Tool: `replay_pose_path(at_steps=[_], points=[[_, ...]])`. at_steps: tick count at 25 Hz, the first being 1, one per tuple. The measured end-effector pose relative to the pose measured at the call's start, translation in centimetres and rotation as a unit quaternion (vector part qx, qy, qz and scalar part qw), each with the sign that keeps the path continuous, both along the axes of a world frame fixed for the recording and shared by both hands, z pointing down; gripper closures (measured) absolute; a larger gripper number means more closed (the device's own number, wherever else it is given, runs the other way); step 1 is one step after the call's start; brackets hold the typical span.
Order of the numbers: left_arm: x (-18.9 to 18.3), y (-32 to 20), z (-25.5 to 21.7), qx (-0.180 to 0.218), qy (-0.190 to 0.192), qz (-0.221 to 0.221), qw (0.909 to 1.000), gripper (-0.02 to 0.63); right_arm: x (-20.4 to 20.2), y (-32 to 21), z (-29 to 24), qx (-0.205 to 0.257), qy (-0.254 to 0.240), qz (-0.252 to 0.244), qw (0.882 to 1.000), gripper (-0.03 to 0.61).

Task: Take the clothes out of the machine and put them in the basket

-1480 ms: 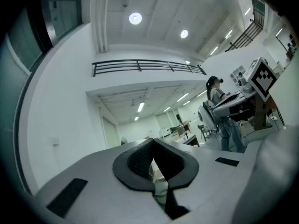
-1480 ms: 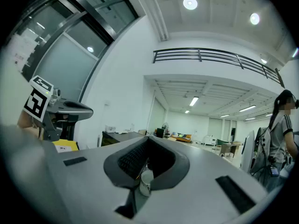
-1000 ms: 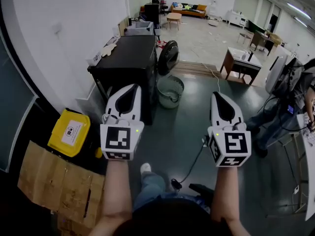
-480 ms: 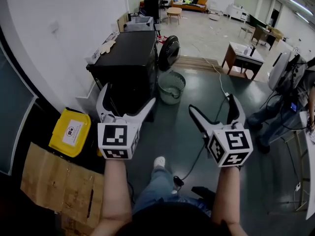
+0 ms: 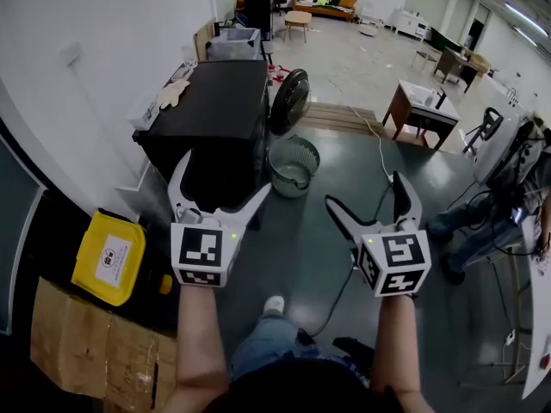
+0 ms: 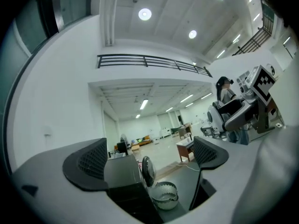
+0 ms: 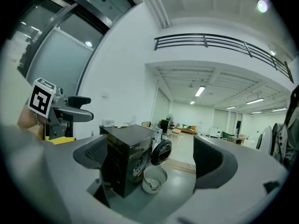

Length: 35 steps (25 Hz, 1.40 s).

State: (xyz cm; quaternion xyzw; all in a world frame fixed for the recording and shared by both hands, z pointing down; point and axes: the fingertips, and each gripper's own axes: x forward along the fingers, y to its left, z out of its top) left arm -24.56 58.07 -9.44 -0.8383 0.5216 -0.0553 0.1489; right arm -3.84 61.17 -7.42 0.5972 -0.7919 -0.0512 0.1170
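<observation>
A black washing machine (image 5: 215, 114) stands against the left wall, its round door (image 5: 289, 100) swung open toward the far side. A pale round basket (image 5: 294, 164) sits on the floor just in front of it, also seen in the left gripper view (image 6: 164, 194) and the right gripper view (image 7: 153, 178). My left gripper (image 5: 220, 181) is held in the air short of the machine's front, jaws wide open and empty. My right gripper (image 5: 368, 199) hangs to the right of the basket, open and empty too. No clothes show inside the machine from here.
A yellow bin (image 5: 108, 257) and flattened cardboard (image 5: 90, 349) lie at the lower left by the wall. A cable (image 5: 343, 287) runs across the dark floor. A wooden side table (image 5: 422, 107) stands at the right, and a person (image 5: 482, 209) by equipment at the far right.
Both grippers went from shut to wide open. I have walked forward, so the machine and basket are closer, and the yellow bin has slid back to my left.
</observation>
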Motion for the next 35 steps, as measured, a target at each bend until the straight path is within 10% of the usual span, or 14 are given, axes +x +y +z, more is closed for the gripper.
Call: replay_pose_path(at_steps=[12, 35], points=[[-3.1, -14.1, 0.6, -0.026, 0.021, 0.002, 0.9994, 0.060, -2.0, -13.6, 0.3, -0.025, 0.024, 0.017, 0.999, 0.014], [-0.3, -22.0, 2.8, -0.045, 0.010, 0.020, 0.9987, 0.060, 0.0, -21.8, 1.8, -0.028, 0.020, 0.027, 0.999, 0.014]])
